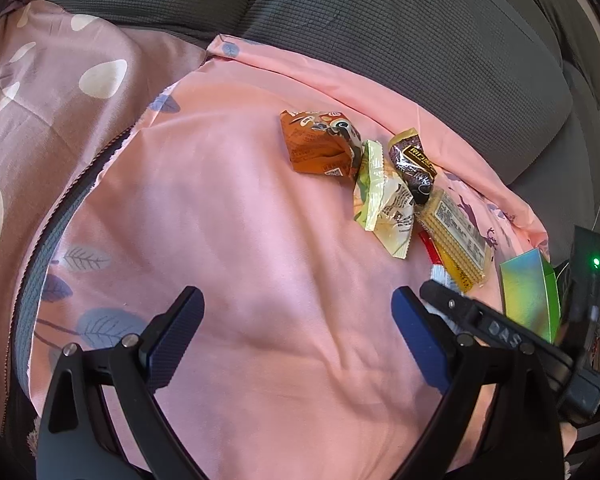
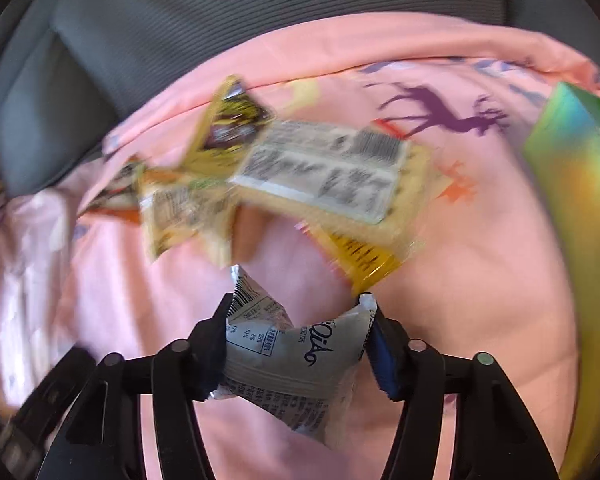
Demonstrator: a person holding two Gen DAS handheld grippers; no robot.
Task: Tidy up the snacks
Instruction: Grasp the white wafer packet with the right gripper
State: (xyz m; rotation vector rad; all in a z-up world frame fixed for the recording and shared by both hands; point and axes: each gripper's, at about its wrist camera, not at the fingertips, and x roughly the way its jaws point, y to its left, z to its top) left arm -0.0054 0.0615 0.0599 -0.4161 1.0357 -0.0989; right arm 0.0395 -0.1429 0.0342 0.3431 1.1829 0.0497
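On a pink sheet (image 1: pixel 240 220) a row of snacks lies at the upper right: an orange packet (image 1: pixel 320 144), a pale green packet (image 1: pixel 376 196), a dark brown and gold packet (image 1: pixel 414 164) and a cracker pack (image 1: pixel 456 236) with a white label. My left gripper (image 1: pixel 296 294) hovers open over bare sheet, below and left of them. My right gripper (image 2: pixel 298 320) is shut on a white and silver packet (image 2: pixel 296 360), crumpled between the pads, just in front of the cracker pack (image 2: pixel 328 176). One of its fingers (image 1: pixel 452 304) shows at the right of the left wrist view.
A shiny green box (image 1: pixel 530 292) stands at the right edge of the sheet, also large at the right of the right wrist view (image 2: pixel 572 208). Grey sofa cushions (image 1: pixel 380 20) rise behind the snacks. A pink quilt with pale spots (image 1: pixel 60 100) lies at the left.
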